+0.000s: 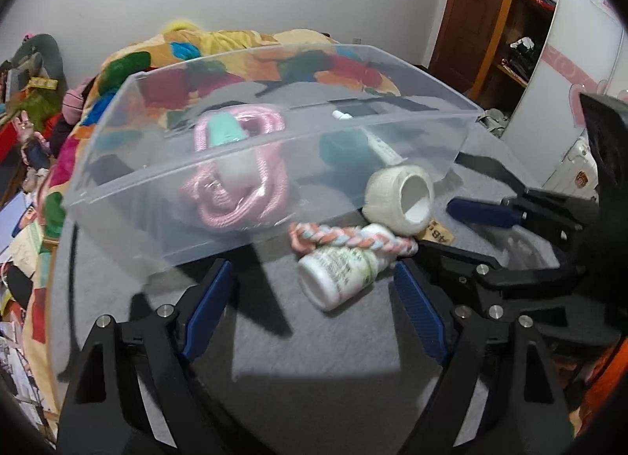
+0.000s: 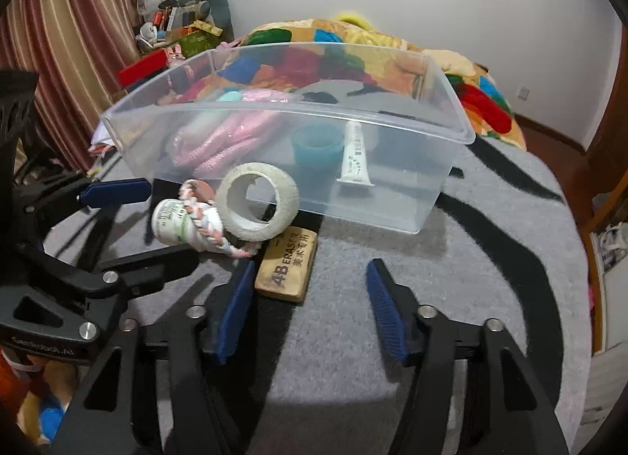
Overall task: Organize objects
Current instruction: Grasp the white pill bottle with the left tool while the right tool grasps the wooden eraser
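Outside the bin (image 2: 392,215), centre-left of the right view: bottle (image 2: 172,221), light, slick, grip across its body; rope toy (image 2: 208,225), soft; tape roll (image 2: 257,201), stiff rim; eraser (image 2: 288,266), flat. Left tool (image 1: 310,309) and right tool (image 2: 308,313) stood wide open, empty.

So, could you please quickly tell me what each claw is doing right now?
Left claw: open, holding nothing, near the white bottle.
Right claw: open, holding nothing, near the 4B eraser.
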Demonstrator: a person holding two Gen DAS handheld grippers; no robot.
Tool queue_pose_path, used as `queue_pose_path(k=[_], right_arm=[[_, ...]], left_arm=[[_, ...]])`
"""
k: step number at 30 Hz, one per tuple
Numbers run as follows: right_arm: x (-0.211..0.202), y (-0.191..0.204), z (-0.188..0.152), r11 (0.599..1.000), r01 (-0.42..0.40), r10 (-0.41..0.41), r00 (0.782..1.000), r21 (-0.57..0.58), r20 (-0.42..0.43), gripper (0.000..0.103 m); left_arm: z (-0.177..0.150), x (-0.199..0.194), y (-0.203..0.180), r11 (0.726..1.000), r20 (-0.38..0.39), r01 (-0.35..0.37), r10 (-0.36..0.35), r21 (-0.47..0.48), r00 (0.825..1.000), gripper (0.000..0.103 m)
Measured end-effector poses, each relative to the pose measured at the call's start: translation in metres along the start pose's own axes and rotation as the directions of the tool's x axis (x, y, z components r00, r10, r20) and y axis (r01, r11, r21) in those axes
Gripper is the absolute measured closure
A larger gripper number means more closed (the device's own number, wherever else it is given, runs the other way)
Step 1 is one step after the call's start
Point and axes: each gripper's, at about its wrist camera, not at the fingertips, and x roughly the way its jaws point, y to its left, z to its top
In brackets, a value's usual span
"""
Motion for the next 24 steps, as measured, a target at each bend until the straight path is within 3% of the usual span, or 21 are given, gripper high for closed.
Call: queue_pose_path(k=[2,4,6,9,24], right_arm=[[-0.002,-0.001,-0.001,1.0,-0.017,0.017,1.0,0.001,0.003,0.073],[-0.003,-0.001,-0.003,1.0,-0.013,0.013,1.0,-0.002,0.008,0.079],[-0.004,-0.002,-0.006,1.0,-0.016,0.016,1.0,0.003,0.015,0.079],[-0.007,-0.002,-0.01,1.0,-0.015,0.015,1.0,0.008,0.025,0.08],[-0.031,-0.01,-0.026,0.996,-0.01,0.004,0.997,0.085,0.072,0.08]], left_arm=[[0.003,-0.001,-0.001,1.0,0.004,0.024,-0.024,-0.004,1.0,0.031],[0.002,-0.003,-0.003,0.999,0.013,0.052,-0.052,0.004,0.999,0.044],[-0.001,-0.004,-0.006,0.998,0.01,0.064,-0.065,0.022,0.998,0.056],[-0.007,-0.005,-0.007,0.998,0.016,0.062,-0.062,0.033,0.998,0.063],[-0.045,-0.052,0.032,0.996,0.09,-0.046,0.052,-0.071,0.995,0.063]])
